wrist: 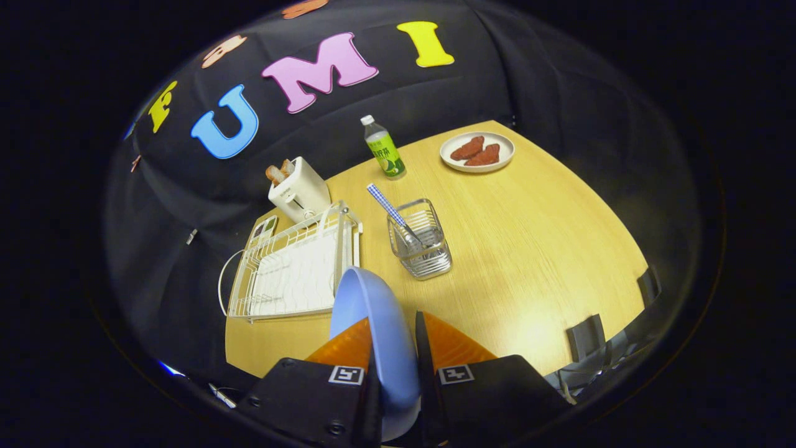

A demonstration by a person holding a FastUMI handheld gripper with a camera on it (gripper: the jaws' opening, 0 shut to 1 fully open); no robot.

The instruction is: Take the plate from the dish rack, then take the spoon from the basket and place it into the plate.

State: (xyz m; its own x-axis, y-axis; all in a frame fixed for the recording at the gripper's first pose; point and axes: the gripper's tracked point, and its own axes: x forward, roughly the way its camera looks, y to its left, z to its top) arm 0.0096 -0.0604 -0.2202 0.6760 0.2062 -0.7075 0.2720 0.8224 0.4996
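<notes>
A light blue plate (373,323) stands on edge between my orange fingers (339,348), held above the wooden table (528,261). My gripper (393,336) is shut on it, one finger on each face. The white wire dish rack (292,270) lies just beyond and left of the fingers, with no dishes in it. Ahead of the fingers stands a wire basket (421,244) holding a spoon (387,208) with a blue checked handle that leans out to the left.
Behind the rack stands a white toaster (300,188) with bread in its slots. A green-labelled bottle (384,149) is further back. A white plate with two brown pieces of food (477,152) sits at the far right. Black clamps (587,336) grip the table's near right edge.
</notes>
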